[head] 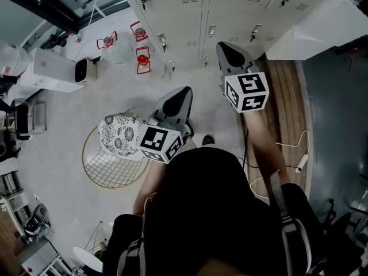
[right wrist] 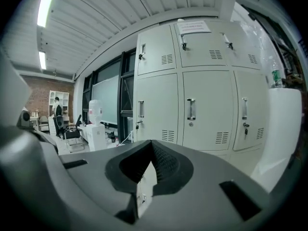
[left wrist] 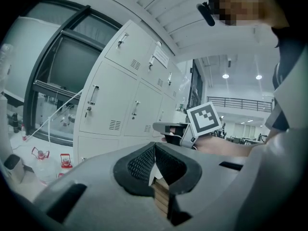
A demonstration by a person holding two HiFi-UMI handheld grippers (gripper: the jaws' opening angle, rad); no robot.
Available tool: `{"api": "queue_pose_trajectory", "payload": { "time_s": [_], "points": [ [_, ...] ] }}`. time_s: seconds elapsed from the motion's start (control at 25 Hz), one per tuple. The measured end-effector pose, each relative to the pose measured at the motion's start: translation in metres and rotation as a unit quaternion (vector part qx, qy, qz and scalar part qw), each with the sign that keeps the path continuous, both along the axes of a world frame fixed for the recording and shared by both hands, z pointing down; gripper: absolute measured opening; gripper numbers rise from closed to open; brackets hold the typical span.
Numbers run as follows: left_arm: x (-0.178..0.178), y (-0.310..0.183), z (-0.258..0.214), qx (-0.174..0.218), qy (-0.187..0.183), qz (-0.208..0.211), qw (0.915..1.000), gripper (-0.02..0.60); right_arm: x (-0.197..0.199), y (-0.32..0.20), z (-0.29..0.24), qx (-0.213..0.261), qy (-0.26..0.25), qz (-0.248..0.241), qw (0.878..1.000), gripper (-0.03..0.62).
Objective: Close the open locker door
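White locker door (head: 316,27), partly cropped

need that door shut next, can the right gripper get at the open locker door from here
Probably yes: the open locker door stands just right of the right gripper, apart from it, and nothing shows between them. Its jaws are together, which suits a push.

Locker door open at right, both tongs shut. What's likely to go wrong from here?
1. The right tongs are shut and empty, and the white open locker door stands off to their right, untouched; a push with the narrow tip may slip on its smooth panel.
2. A white cable with a plug lies on the brown wooden floor strip beside the person's right leg; a step toward the door could snag it.
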State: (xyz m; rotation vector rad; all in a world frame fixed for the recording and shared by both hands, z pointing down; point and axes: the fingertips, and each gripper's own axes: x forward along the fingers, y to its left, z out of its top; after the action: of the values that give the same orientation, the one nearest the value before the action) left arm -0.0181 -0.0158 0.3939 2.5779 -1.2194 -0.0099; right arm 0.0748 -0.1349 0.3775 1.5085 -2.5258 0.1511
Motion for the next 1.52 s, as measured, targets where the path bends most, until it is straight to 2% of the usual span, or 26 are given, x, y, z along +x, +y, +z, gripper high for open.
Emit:
{"api": "queue_pose_trajectory", "payload": {
  "time_s": [0.24, 0.6, 0.88, 1.0, 1.32, 1.52],
  "points": [
    [0.031, 0.029, 0.0, 0.003, 0.005, 0.019, 0.9998, 0.018, 0.032, 0.052, -0.001, 0.01, 0.002, -0.002, 1.0, 0.005],
    [0.068, 0.062, -0.006, 0.024, 0.008, 0.048, 0.9985, 0.018, 0.073, 0.136, -0.008, 0.028, -0.023, 0.008, 0.999, 0.005],
    [0.083, 0.087, -0.01, 0.042, 0.012, 0.07, 0.9966, 0.018, 0.083, 0.204, -0.001, 0.039, -0.035, -0.027, 0.998, 0.004],
    [0.09, 0.091, -0.007, 0.042, 0.016, 0.084, 0.9955, 0.018, 0.087, 0.219, 0.006, 0.033, -0.04, -0.036, 0.998, 0.003],
    [0.117, 0.102, -0.002, 0.042, 0.003, 0.118, 0.9921, 0.018, 0.113, 0.235, 0.01, 0.022, -0.051, -0.008, 0.998, 0.003],
    [0.122, 0.103, -0.008, 0.046, 0.0, 0.124, 0.9912, 0.018, 0.121, 0.233, 0.008, 0.034, -0.066, 0.009, 0.997, 0.003]
  ]
}}
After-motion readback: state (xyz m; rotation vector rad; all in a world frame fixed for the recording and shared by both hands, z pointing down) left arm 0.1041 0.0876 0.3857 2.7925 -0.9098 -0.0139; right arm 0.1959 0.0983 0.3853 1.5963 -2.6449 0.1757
